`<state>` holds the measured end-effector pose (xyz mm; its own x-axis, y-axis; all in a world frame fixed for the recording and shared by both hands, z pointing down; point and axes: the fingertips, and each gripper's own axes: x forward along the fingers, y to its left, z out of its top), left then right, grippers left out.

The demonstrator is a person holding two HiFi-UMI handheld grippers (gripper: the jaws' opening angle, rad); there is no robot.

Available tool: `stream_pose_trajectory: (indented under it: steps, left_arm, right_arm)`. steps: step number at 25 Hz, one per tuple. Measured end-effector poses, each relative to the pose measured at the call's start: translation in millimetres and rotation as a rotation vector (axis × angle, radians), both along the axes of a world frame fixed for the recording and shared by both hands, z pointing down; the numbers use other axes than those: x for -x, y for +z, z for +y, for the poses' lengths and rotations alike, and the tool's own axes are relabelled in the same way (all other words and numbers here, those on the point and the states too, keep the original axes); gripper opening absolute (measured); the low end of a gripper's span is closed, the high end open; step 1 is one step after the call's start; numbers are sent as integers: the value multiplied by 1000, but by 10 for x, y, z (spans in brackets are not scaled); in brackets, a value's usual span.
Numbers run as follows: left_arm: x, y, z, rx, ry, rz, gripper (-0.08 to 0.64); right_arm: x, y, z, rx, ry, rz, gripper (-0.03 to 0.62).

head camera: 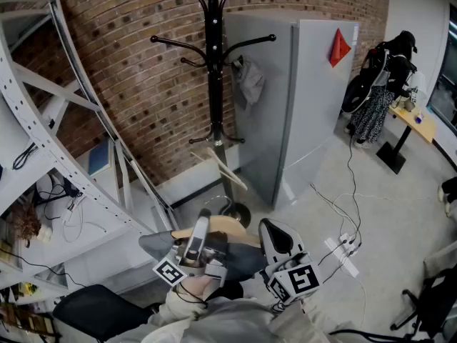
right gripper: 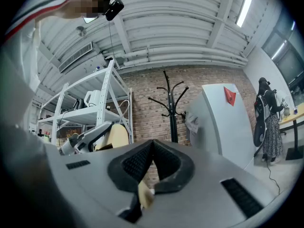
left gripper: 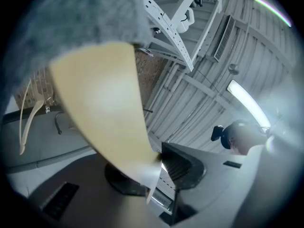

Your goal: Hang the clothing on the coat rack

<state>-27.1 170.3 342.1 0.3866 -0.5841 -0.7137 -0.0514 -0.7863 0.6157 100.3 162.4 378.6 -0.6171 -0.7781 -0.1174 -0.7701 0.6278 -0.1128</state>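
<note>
Here, square markers (head camera: 170,271) label the left hand-held gripper (head camera: 202,224).

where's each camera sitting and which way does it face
Head view: on the head, looking down at left gripper, right gripper, wooden hanger; sleeves show.
Left gripper view: on it, aimed up at the ceiling; jaws grip the hanger.
Right gripper view: on it, facing the coat rack; jaws shut on the hanger.
Shared: head and right views show the coat rack.

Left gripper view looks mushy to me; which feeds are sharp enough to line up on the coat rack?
Left gripper view: wooden hanger and grey garment fill it, blurred; ceiling light glares. Right gripper view: fisheye-bent, coat rack sharp. Head view: rack clear.
</note>
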Motion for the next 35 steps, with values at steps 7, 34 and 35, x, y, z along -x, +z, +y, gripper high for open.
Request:
stream_pose_trajectory:
  steps: [7,34,35]
  left_arm:
    - [26,41,-324,-1,1,0,104]
    - [752,177,-2232,15,70,7,104]
    - [792,175,-2290,14,70,7,104]
  right_arm:
    - [18,32,-324,2,3,8,23]
    - [832,154,-2198,26,61,32,23]
    - [873,144,-2254,21,60,32,23]
